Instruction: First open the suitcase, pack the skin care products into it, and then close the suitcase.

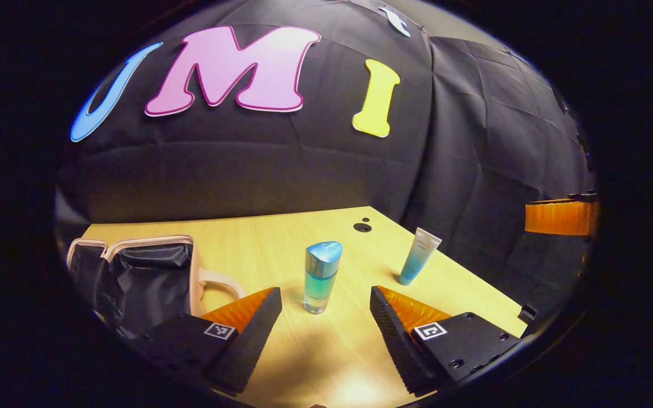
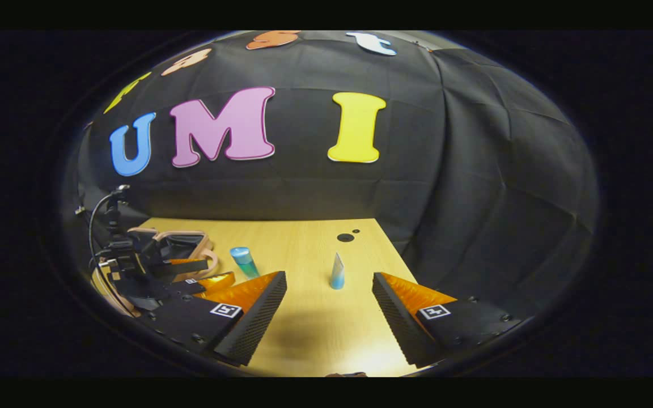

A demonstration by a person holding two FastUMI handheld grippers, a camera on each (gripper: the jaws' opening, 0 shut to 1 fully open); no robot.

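Bottle (image 1: 321, 276) stands upright on the worktop (image 1: 304, 351), straight ahead at 12 o'clock between the spread, empty fingers of the left gripper (image 1: 325, 317). Suitcase (image 1: 139, 277) lies open at 9 o'clock. Advise closing squarely on the bottle's body, below the cap.

Tube (image 2: 336, 272) at 12 o'clock of the right gripper (image 2: 329, 317), fingers wide, empty.

Suitcase's interior dark, its near edge cut off.

Matt wood-grain table (image 1: 315, 351), glossy clear bottle (image 1: 319, 277), smooth plastic tube (image 1: 419, 256), cloth-lined suitcase (image 1: 145, 277).

Recording booth: black cloth wall (image 1: 474, 141), wooden table (image 1: 326, 351)
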